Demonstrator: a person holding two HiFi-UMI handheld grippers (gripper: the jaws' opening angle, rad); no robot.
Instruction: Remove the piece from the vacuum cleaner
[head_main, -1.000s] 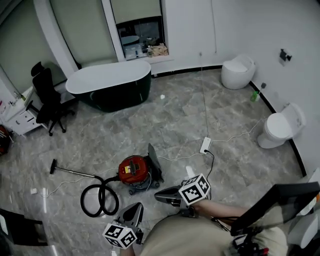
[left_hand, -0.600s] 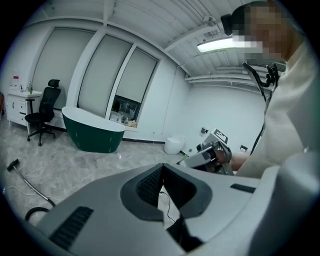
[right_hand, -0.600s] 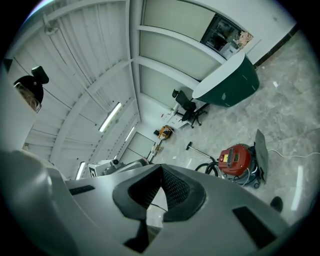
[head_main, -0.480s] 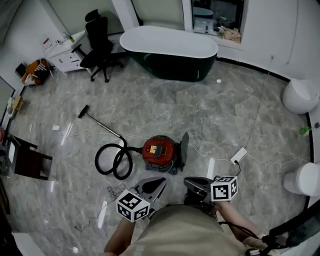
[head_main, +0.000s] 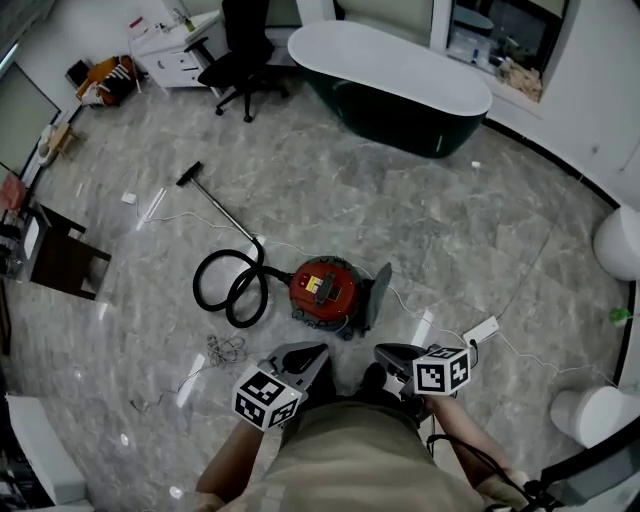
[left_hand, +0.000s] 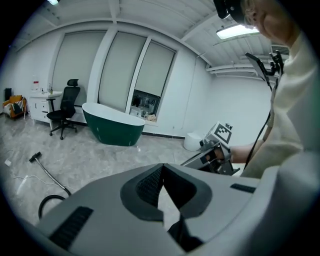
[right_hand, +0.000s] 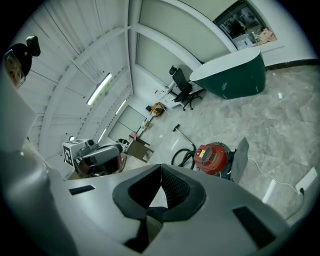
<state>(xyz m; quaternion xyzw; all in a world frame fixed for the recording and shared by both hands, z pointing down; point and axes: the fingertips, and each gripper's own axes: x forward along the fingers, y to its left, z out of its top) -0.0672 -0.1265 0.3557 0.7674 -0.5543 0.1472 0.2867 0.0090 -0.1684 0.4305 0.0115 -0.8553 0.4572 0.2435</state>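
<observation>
A red vacuum cleaner (head_main: 325, 290) stands on the marble floor, with a grey flap-like piece (head_main: 378, 295) upright against its right side. Its black hose (head_main: 228, 290) coils to the left and runs into a wand with a floor nozzle (head_main: 190, 175). My left gripper (head_main: 316, 353) and right gripper (head_main: 381, 352) hang side by side just short of the vacuum, apart from it. Both are shut with nothing in them. The right gripper view shows the vacuum (right_hand: 212, 157) ahead beyond the shut right gripper (right_hand: 161, 167). In the left gripper view, the left gripper (left_hand: 161, 167) points past the vacuum.
A dark green bathtub (head_main: 400, 85) and an office chair (head_main: 245, 55) stand at the far side. A white power strip (head_main: 482, 330) with its cord lies to the vacuum's right. Two toilets (head_main: 620, 240) stand along the right wall. A dark stool (head_main: 65, 262) stands at the left.
The head view has swung to the left, so the vacuum now sits in the middle, straight ahead of both grippers. The left gripper has come up level with the right. Nothing was taken hold of.
</observation>
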